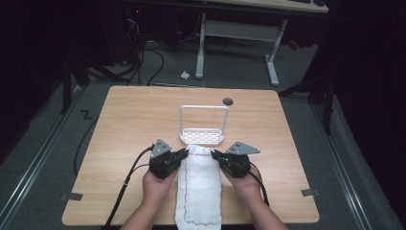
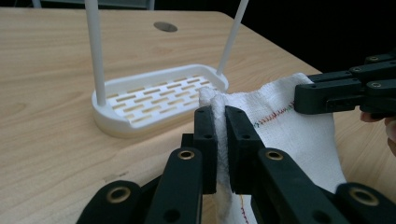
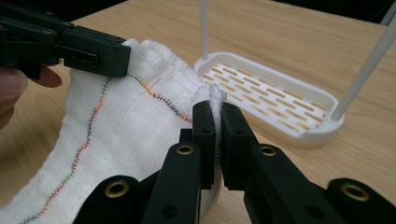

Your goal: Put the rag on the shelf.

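Note:
A white cloth (image 1: pixel 198 189) with coloured stitching along its edge lies lengthwise on the wooden table (image 1: pixel 129 120), reaching the near edge. My left gripper (image 1: pixel 184 153) is shut on the cloth's far left corner (image 2: pixel 219 107). My right gripper (image 1: pixel 214 154) is shut on its far right corner (image 3: pixel 215 100). Both corners are lifted a little, and the cloth (image 3: pixel 116 126) is stretched between them. Just beyond the cloth stands a white rack (image 1: pixel 201 136) with a slotted base (image 2: pixel 154 95) and a tall hoop bar (image 1: pixel 203 107).
A small dark round hole (image 1: pixel 228 101) sits in the table behind the rack. Beyond the table are a white-legged desk (image 1: pixel 239 33) and cables on the dark floor. Bare wood lies to the left and right of the cloth.

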